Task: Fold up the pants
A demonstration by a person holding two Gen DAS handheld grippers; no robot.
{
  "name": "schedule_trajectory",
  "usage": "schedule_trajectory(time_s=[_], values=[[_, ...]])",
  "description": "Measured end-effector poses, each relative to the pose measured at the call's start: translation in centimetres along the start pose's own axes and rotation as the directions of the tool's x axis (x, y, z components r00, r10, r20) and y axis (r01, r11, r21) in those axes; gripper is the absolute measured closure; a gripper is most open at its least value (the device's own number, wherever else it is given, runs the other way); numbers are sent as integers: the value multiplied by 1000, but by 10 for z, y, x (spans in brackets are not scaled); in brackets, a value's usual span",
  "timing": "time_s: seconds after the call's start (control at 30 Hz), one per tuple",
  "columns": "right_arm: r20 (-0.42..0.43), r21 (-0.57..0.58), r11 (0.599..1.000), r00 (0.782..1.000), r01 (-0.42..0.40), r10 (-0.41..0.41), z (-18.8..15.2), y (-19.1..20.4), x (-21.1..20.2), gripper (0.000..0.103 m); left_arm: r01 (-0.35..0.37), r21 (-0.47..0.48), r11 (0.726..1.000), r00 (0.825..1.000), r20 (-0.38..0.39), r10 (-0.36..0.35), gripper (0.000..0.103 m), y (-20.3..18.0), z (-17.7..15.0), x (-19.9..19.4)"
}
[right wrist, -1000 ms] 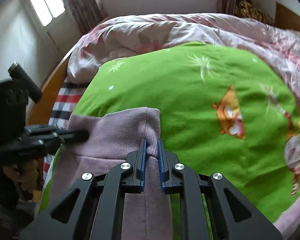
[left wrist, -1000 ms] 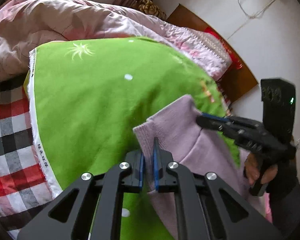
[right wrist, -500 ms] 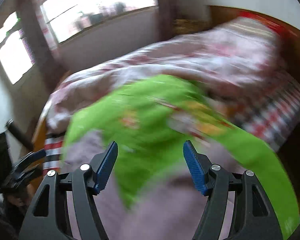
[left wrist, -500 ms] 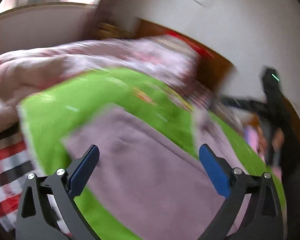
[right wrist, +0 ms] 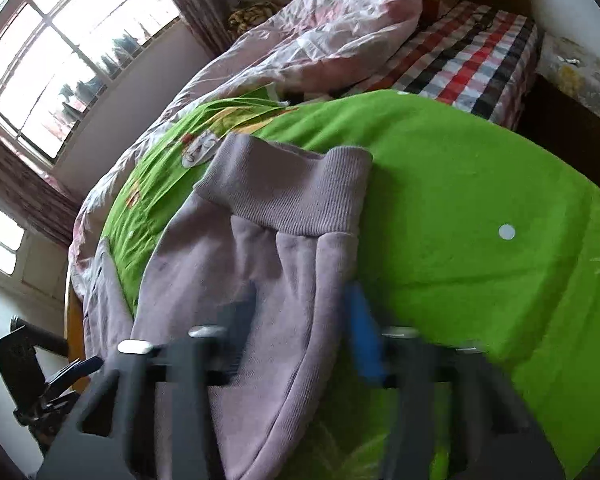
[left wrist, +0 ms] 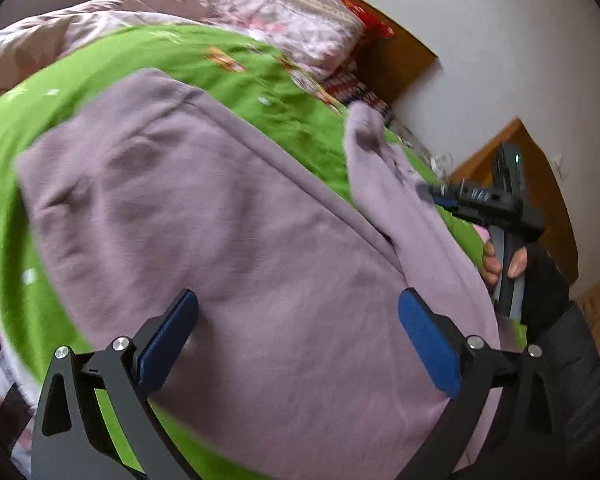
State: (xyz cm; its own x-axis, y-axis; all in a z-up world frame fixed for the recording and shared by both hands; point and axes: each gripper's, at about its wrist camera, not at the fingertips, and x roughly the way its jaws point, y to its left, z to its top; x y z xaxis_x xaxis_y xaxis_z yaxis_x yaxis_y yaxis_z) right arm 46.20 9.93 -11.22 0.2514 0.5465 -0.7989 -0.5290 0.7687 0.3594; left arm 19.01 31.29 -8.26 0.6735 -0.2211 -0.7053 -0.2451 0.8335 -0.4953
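Pants (left wrist: 228,216) lie spread beneath the open left hand-held gripper (left wrist: 298,336).

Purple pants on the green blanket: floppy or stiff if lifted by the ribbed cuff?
Likely floppy: the pants lie wrinkled and follow the green blanket. The ribbed cuff looks thicker, so it probably gives a firmer pinch. The fleecy cloth seems unlikely to slip, but the rest would probably hang and drag.

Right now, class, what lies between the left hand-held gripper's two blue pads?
Only the lilac pants, spread on the green blanket; the left wrist view shows it.
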Motion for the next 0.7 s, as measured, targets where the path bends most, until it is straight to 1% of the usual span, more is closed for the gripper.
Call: schedule_trajectory(time_s=[0.07,0.13,0.17,0.2,0.27,0.33,0.37,0.4,0.47,0.53,0.57,0.6,0.63,0.67,0.7], values=[[29,-47,999,1000,-9,10,-3,17,-7,94,-11,-19,1000,999,37,12,3,7,-1,-16],[64,-120,993,998,-18,26,-5,47,-23,94,0,-48,999,997,72,3,3,16,4,-26],[87,-167,985,995,-39,54,-4,71,-33,94,10,-66,998,996,85,-4,3,24,6,-31],[98,-195,980,993,-47,68,-3,86,-38,94,19,-86,996,995,97,-11,3,30,9,-34],[110,-293,953,988,-75,112,-5,141,-49,94,51,-134,990,992,124,-34,3,42,13,-41],[81,-372,921,984,-117,158,-9,190,-46,94,90,-187,978,986,153,-61,3,55,16,-46],[62,-406,905,983,-132,171,-14,208,-43,94,101,-210,972,984,168,-66,3,60,16,-50],[25,-451,879,982,-155,186,-23,234,-34,94,108,-233,966,981,182,-66,3,66,13,-54],[-39,-489,851,979,-193,199,-37,269,-13,92,112,-275,955,977,206,-56,3,78,7,-61],[-136,-506,826,969,-247,207,-52,298,19,87,88,-302,949,977,212,-23,3,89,-1,-70],[-192,-505,816,958,-281,211,-57,307,34,76,71,-313,947,978,210,-4,3,95,-5,-73],[-246,-492,809,942,-322,226,-62,313,47,49,59,-319,946,978,207,9,3,99,-8,-76],[-252,-479,811,938,-336,240,-65,316,53,38,42,-328,944,979,201,27,3,105,-13,-80],[-235,-475,811,937,-343,259,-67,318,52,34,29,-332,943,980,197,40,3,109,-16,-82],[-219,-470,809,934,-354,282,-63,315,49,34,18,-334,942,980,194,50,3,113,-18,-85]])
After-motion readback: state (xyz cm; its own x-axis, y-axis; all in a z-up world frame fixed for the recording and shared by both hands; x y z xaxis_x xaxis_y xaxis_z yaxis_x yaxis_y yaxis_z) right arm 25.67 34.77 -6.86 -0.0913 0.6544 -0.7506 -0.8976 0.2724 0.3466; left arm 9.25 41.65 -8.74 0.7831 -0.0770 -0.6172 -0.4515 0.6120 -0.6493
